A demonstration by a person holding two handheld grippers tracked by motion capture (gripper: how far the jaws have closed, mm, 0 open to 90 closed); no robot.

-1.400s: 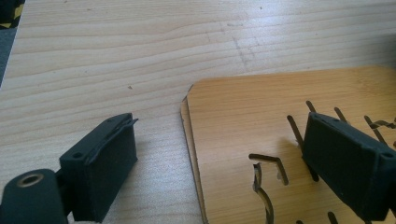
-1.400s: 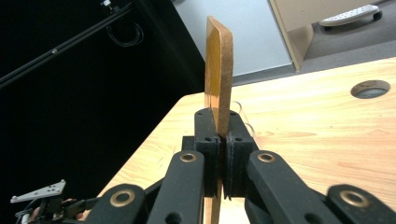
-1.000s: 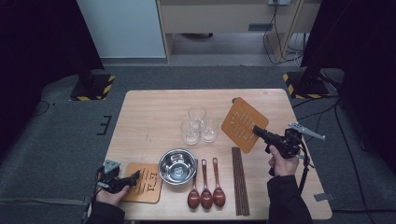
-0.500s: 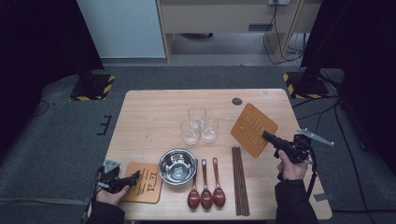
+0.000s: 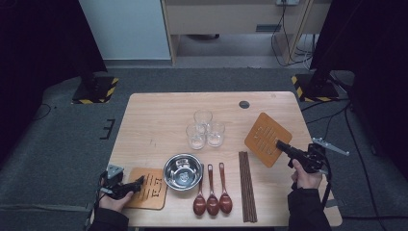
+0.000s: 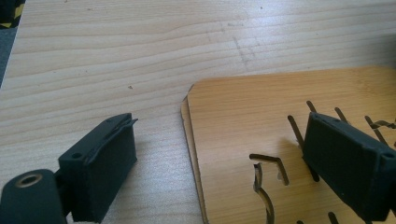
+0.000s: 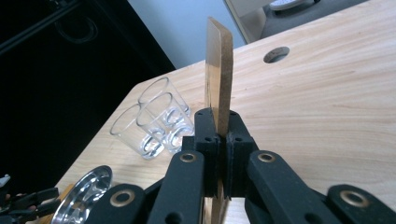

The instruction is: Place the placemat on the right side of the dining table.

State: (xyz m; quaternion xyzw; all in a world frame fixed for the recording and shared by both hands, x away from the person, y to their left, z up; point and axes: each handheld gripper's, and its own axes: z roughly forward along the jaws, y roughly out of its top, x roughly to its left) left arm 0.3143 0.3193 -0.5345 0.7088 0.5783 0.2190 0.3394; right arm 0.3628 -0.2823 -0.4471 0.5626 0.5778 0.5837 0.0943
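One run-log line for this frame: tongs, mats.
left tongs: open, astride edge of near mat | right tongs: shut on slotted mat | mat: tilted at table right side

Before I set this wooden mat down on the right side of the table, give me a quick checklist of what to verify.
1. Grip on the held mat: ok; the right gripper is shut on its edge.
2. Landing spot on the table right of the chopsticks: ok, bare wood below the mat.
3. Clearance from the glasses: ok, they stand well to the left.
4. Chopsticks near the mat's lower corner: cannot tell how much room is left.
5. Left gripper: ok, open and apart from this work, over the other mat.
6. Held mat level: not ok, it is tilted.
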